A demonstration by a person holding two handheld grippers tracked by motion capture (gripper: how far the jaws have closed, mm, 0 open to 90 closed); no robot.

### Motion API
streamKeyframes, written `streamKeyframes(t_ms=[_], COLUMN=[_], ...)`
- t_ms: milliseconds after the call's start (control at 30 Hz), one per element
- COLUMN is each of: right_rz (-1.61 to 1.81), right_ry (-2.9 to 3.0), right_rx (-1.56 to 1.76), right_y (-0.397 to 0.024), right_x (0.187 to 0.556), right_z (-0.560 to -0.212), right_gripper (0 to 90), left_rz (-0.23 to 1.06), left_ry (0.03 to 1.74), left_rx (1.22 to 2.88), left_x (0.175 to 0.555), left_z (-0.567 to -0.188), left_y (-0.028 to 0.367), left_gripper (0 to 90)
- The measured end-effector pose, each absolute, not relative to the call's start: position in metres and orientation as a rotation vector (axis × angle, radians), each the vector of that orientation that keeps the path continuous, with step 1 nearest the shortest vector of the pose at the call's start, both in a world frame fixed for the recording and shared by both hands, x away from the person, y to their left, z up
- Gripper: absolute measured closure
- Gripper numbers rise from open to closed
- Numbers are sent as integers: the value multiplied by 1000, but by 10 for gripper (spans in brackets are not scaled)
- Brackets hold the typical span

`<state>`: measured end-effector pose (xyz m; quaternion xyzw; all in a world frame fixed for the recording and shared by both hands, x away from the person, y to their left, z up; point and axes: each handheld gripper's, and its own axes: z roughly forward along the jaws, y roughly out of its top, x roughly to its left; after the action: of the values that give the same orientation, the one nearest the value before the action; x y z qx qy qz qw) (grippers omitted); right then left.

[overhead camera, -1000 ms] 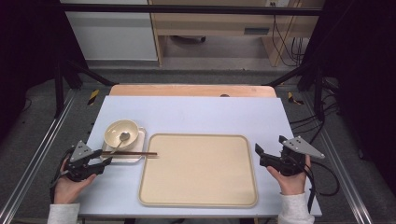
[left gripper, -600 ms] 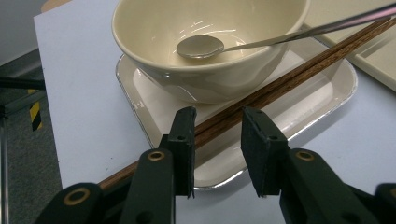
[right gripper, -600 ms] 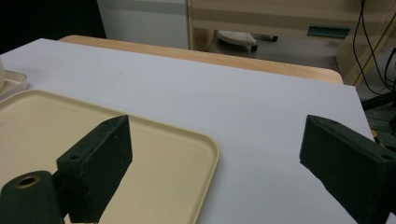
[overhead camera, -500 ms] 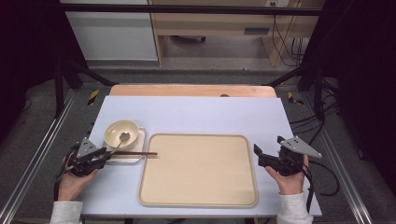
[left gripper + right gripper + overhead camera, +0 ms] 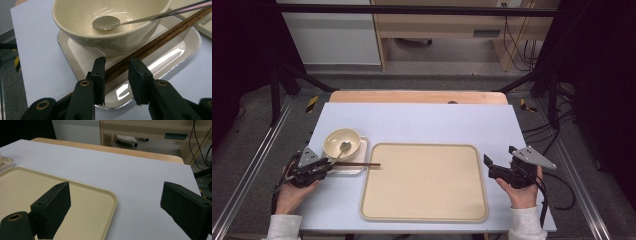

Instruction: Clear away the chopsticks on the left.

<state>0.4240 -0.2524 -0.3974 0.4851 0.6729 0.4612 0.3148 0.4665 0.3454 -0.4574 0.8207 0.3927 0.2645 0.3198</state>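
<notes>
High view, left to right: I have the left gripper (image 5: pixel 328 163) at the small white plate (image 5: pixel 360 150), where a cream bowl (image 5: pixel 341 143) holds a metal spoon (image 5: pixel 344 147) and a pair of dark wooden chopsticks (image 5: pixel 357 164) lies across the plate's near edge, tips reaching over the large beige tray (image 5: pixel 424 212). From the left gripper view, my jaws straddle the chopsticks' (image 5: pixel 160 40) thick end, parted a little and not yet pressing. The tray sits bare at mid-table. My right gripper (image 5: pixel 493 168) waits just beside the tray's right rim, jaws spread wide around nothing. I judge the work barely begun: chopsticks lined up, grasp still to close, nothing set on the tray.
</notes>
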Motion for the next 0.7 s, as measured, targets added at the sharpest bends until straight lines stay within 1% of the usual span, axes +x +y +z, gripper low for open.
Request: streamKeyframes(t_ms=[200, 500, 600, 700], right_rz=[1216, 1213, 1213, 1214], right_ry=[1770, 1773, 1770, 1774], right_rx=[1277, 1277, 1281, 1278], right_y=[-252, -253, -252, -252], right_x=[424, 424, 424, 424], right_z=[-397, -397, -398, -397], right_gripper=[97, 97, 97, 97], left_rz=[699, 693, 687, 688], left_ry=[1025, 1017, 1009, 1020], left_rx=[2162, 2166, 2174, 2176], left_x=[466, 464, 464, 466], left_z=[-457, -457, -456, -458], left_y=[346, 347, 348, 348], left_gripper=[694, 707, 707, 681])
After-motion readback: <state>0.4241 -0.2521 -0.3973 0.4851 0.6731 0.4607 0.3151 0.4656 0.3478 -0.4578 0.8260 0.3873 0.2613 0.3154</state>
